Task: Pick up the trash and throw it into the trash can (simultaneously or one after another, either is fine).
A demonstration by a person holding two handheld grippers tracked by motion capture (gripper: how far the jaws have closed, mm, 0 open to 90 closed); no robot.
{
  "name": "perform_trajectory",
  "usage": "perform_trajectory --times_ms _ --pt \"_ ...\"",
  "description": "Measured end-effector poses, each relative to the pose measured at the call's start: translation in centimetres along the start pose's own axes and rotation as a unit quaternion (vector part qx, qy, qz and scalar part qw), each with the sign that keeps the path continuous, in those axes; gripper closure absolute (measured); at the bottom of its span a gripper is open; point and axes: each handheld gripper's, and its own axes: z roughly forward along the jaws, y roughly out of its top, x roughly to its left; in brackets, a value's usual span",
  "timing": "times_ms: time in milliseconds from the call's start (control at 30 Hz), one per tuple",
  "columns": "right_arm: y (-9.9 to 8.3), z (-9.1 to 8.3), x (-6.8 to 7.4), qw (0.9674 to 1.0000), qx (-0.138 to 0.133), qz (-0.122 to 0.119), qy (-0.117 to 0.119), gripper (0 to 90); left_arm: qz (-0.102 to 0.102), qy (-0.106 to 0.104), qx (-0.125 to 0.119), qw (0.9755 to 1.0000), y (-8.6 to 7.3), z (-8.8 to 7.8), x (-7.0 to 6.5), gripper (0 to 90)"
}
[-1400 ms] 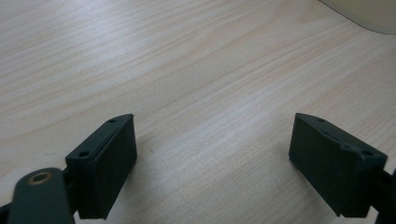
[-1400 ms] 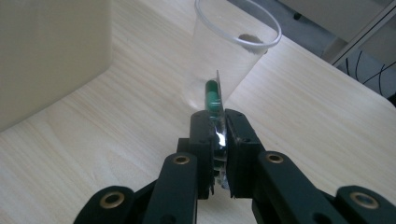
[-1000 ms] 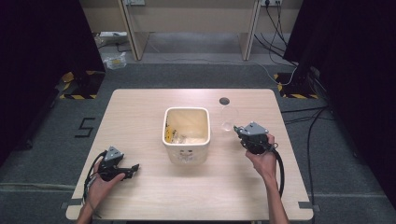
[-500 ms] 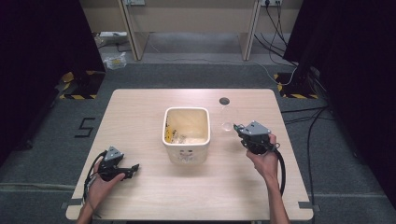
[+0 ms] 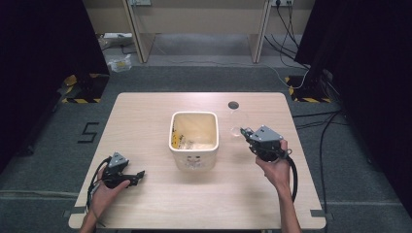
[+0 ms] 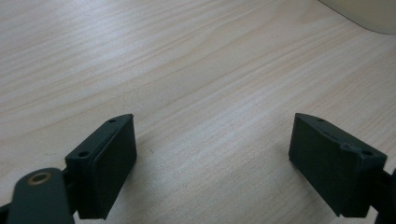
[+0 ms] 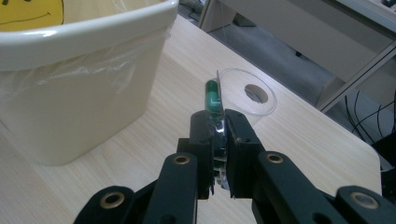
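The right tool (image 7: 218,140) is clamped on a clear plastic piece (image 7: 233,95) with a green capsule (image 7: 212,98), just right of the cream bin (image 5: 193,140) at mid-bench. Likely next: carry it over the rim and release. The left tool (image 6: 212,163) rests wide, empty, near the front-left corner.

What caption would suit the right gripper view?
Gripper shut on a clear cup's rim beside a cream bin.

A clear plastic sheet (image 7: 219,116) carrying a green capsule (image 7: 212,99) stands on edge at centre frame; the cream bin (image 7: 79,88) sits upper left, plastic-lined.
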Motion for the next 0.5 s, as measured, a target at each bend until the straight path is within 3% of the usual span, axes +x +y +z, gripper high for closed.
perform_trajectory --times_ms 500 --pt "1.6 -1.4 0.8 0.9996 -0.018 -0.022 0.007 82.8 0.0 0.0 0.0 1.0 0.0 0.0 0.0 14.0"
